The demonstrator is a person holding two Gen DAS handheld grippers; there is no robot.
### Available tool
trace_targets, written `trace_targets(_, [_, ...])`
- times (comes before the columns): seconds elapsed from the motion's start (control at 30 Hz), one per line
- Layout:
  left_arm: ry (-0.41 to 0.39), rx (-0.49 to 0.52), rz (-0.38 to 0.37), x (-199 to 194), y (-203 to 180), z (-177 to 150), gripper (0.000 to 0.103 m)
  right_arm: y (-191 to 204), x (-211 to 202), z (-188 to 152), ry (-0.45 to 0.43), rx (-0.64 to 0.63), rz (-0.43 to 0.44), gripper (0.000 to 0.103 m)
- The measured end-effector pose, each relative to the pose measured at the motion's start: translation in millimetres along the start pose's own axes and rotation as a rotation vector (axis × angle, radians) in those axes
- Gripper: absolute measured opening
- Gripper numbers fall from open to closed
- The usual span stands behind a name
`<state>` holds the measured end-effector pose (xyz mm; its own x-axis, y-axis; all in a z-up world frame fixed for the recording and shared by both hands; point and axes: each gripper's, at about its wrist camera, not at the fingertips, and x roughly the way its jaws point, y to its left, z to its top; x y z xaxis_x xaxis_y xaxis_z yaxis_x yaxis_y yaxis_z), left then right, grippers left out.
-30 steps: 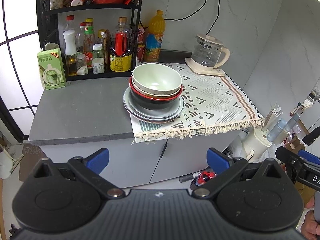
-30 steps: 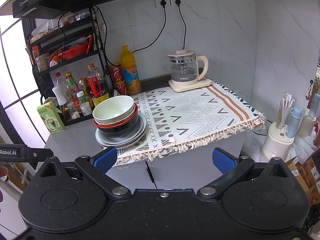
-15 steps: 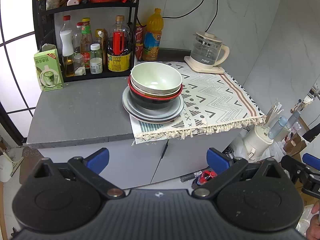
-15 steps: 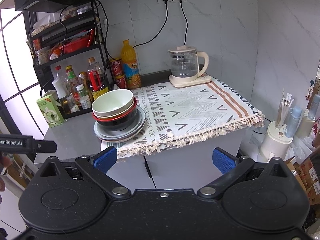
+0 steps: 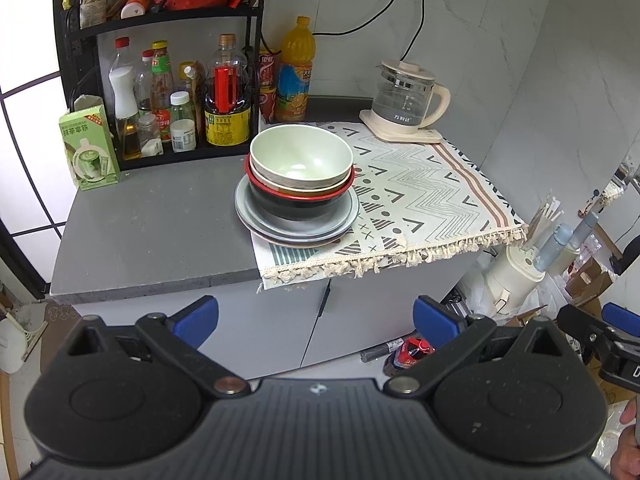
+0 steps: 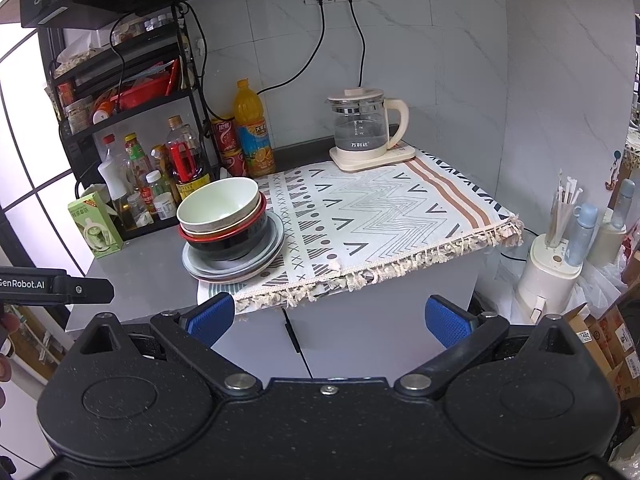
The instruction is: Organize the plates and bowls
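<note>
Both the left gripper [image 5: 316, 322] and right gripper [image 6: 330, 320] are hanging apart and empty, facing the nested bowls [image 5: 301, 164] sitting on stacked plates [image 5: 296, 226] at the cloth's [image 5: 420, 184] left edge, fitting either tidied or awaiting sorting.

Grey worktop [image 5: 152, 236] ahead of and above the open jaws. Patterned fringed cloth [image 5: 416, 184] over its right part, carrying stacked plates and bowls [image 5: 298, 196] at the cloth's left edge and a glass kettle [image 5: 404, 100] far right. Green carton [image 5: 88, 148] far left.
</note>
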<state>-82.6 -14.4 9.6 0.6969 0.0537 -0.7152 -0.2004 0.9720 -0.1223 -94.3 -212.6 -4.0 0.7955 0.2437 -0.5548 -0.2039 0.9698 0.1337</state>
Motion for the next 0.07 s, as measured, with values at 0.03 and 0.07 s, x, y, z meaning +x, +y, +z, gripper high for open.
trace_targets(0.03, [-0.002,-0.004,-0.001,-0.6,-0.5,0.9,0.102,0.2,0.4,0.3,-0.001,0.001,0.0,0.102])
trace_targets(0.07, [-0.002,-0.009,-0.002,-0.8,-1.6,2.4,0.102,0.0,0.7,1.1,-0.002,0.001,0.001,0.102])
